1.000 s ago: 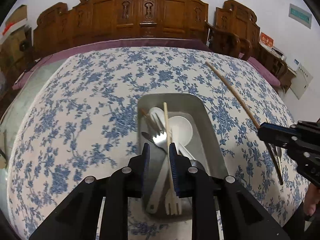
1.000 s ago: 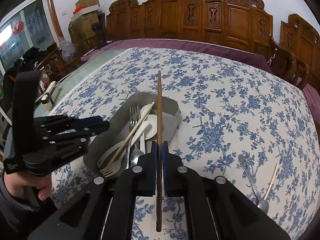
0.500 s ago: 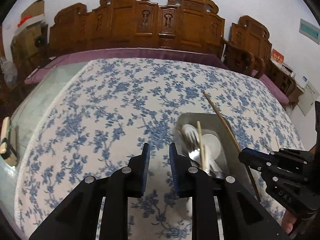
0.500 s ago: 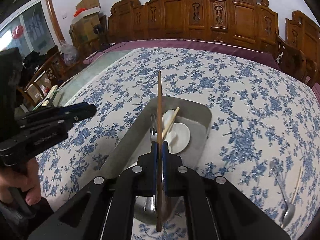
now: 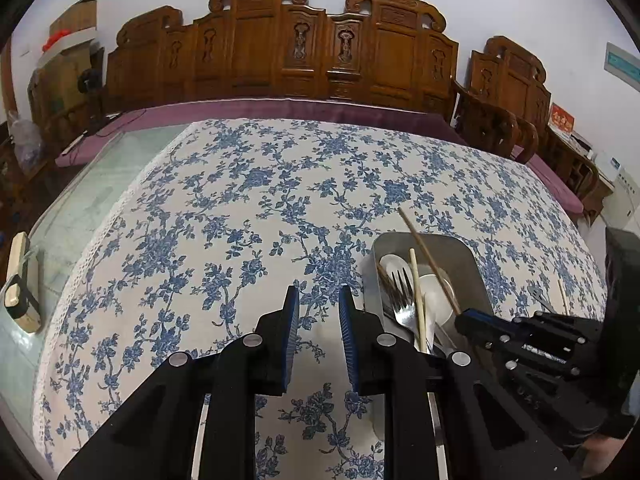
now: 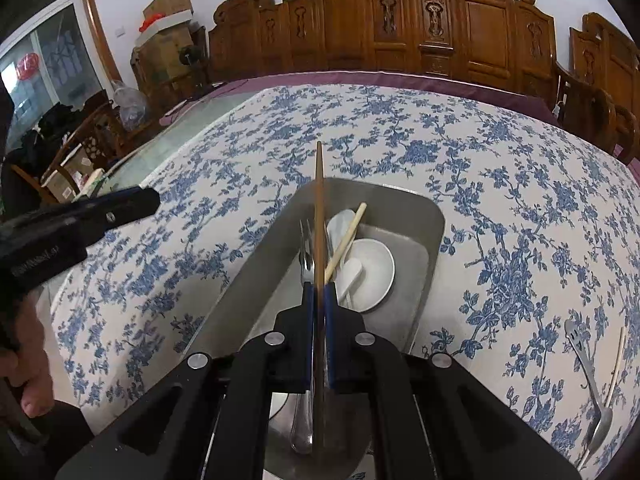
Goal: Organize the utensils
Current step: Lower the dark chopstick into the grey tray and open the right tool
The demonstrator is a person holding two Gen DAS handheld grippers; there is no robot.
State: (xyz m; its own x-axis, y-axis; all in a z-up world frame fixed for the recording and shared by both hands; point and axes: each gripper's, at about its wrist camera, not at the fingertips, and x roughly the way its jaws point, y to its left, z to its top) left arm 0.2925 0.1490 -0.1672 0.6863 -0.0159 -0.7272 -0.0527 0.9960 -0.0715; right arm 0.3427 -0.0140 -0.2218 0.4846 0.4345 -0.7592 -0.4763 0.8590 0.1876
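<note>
The right gripper (image 6: 319, 294) is clamped on a dark brown chopstick (image 6: 319, 208) and has come down over the metal tray (image 6: 434, 236), its tip pointing to 12 o'clock past the far rim. The left gripper (image 5: 319, 308), jaws slightly apart and empty, has left the tray and now hovers over bare floral tablecloth (image 5: 240, 208) at the tray's 9 o'clock. Forks, a pale chopstick (image 6: 346, 240) and white spoons lie in the tray. A slotted spoon (image 6: 588, 364) lies at 3 o'clock. Open cloth stretches toward 12 o'clock.
</note>
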